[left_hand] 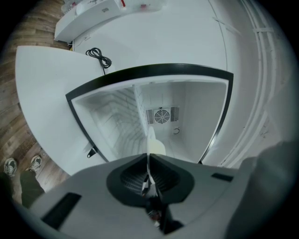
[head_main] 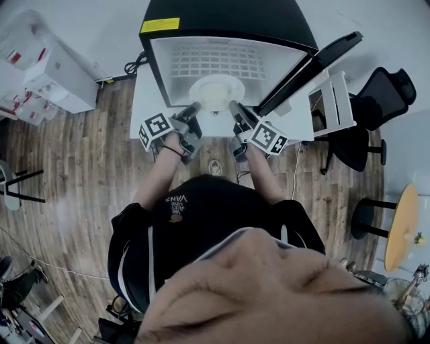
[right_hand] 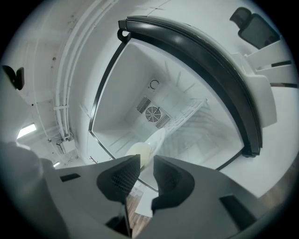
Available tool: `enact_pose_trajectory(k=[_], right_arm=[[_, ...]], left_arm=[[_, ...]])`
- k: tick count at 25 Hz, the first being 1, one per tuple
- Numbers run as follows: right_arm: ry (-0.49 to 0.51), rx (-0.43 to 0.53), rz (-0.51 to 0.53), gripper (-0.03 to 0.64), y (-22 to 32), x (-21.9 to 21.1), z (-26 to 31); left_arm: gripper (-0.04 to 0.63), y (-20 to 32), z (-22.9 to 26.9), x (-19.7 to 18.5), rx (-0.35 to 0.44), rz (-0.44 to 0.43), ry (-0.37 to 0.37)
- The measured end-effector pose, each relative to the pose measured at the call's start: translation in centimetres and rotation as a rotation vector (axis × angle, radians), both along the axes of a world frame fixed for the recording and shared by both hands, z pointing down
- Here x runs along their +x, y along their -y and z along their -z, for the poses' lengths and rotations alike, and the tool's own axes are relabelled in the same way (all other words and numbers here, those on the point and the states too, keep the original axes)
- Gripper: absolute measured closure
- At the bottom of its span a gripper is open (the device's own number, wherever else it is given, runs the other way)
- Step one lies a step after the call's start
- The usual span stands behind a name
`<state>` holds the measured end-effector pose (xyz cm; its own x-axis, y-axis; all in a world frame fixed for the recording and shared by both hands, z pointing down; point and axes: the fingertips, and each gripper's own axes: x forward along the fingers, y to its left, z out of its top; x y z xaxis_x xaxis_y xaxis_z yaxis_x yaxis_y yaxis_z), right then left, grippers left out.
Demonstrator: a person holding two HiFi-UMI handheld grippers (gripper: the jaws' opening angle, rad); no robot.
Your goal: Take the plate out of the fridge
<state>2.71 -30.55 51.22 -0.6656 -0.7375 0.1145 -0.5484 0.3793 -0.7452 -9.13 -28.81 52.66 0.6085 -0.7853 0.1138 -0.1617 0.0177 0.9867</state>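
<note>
A cream plate (head_main: 215, 91) lies on the floor of the open fridge (head_main: 228, 20), near its front edge. My left gripper (head_main: 193, 109) is shut on the plate's left rim. In the left gripper view the plate (left_hand: 152, 142) shows edge-on, running out from the closed jaws of the left gripper (left_hand: 147, 156). My right gripper (head_main: 233, 106) is at the plate's right rim. In the right gripper view the plate (right_hand: 140, 151) sits tilted between the half-closed jaws of the right gripper (right_hand: 146, 161), filling the gap at their tips.
The fridge door (head_main: 309, 70) stands swung open to the right. The fridge sits on a white table (head_main: 144, 94) with a black cable (head_main: 134, 65) behind it. A black chair (head_main: 376, 101) is at the right and white boxes (head_main: 57, 70) at the left.
</note>
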Motion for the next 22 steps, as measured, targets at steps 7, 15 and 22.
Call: enact_pose_trajectory(k=[7, 15, 22], right_arm=[[0.001, 0.003, -0.007, 0.522, -1.3, 0.0, -0.1], [0.008, 0.006, -0.011, 0.522, -2.5, -0.1, -0.2], [0.009, 0.007, -0.020, 0.522, -3.5, 0.2, -0.3]], left_arm=[[0.566, -1.3, -0.2, 0.1, -0.005, -0.005, 0.000], [0.566, -2.5, -0.3, -0.1, -0.005, -0.006, 0.000], [0.566, -3.4, -0.4, 0.1, -0.006, -0.014, -0.003]])
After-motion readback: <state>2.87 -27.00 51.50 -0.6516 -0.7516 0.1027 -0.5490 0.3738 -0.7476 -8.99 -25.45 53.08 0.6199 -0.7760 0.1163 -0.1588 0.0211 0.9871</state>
